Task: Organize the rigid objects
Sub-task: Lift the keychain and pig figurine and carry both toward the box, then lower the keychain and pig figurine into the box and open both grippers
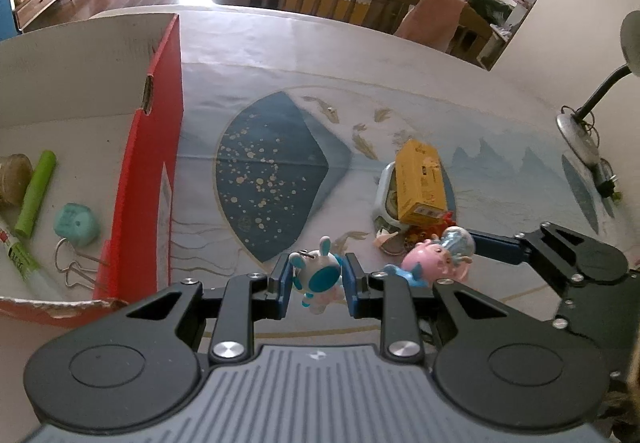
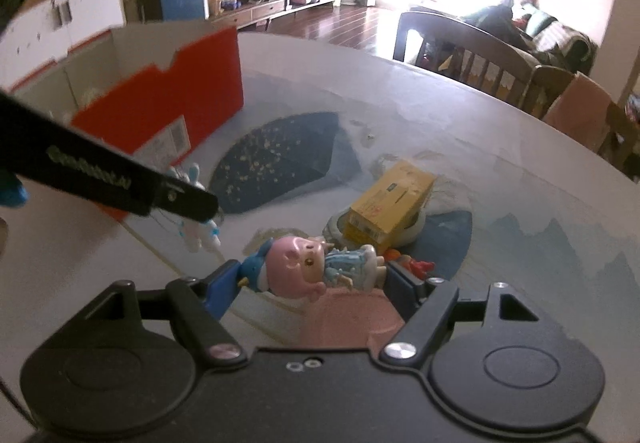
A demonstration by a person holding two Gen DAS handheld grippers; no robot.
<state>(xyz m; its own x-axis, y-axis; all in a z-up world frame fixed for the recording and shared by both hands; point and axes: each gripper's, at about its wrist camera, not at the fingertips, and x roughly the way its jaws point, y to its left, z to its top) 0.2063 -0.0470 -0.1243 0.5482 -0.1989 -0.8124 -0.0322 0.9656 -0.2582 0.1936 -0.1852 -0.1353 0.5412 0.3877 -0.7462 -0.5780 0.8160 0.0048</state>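
My left gripper [image 1: 318,283] is shut on a small white and blue rabbit figure [image 1: 318,277], held above the table just right of the red cardboard box [image 1: 148,179]. The rabbit also shows in the right wrist view [image 2: 196,231], partly behind the left gripper's arm. My right gripper [image 2: 316,275] is shut on a pink pig-like figure with blue parts [image 2: 298,263]; this figure shows in the left wrist view [image 1: 434,261] too. A yellow carton [image 1: 420,181] lies on a round white container [image 1: 382,199] behind the figures.
The box holds a green tube [image 1: 36,193], a mint green piece [image 1: 77,229], binder clips [image 1: 76,269] and a brown jar [image 1: 14,179]. Small red bits [image 2: 418,267] lie by the container. A desk lamp [image 1: 588,123] stands far right. Chairs stand beyond the table's far edge.
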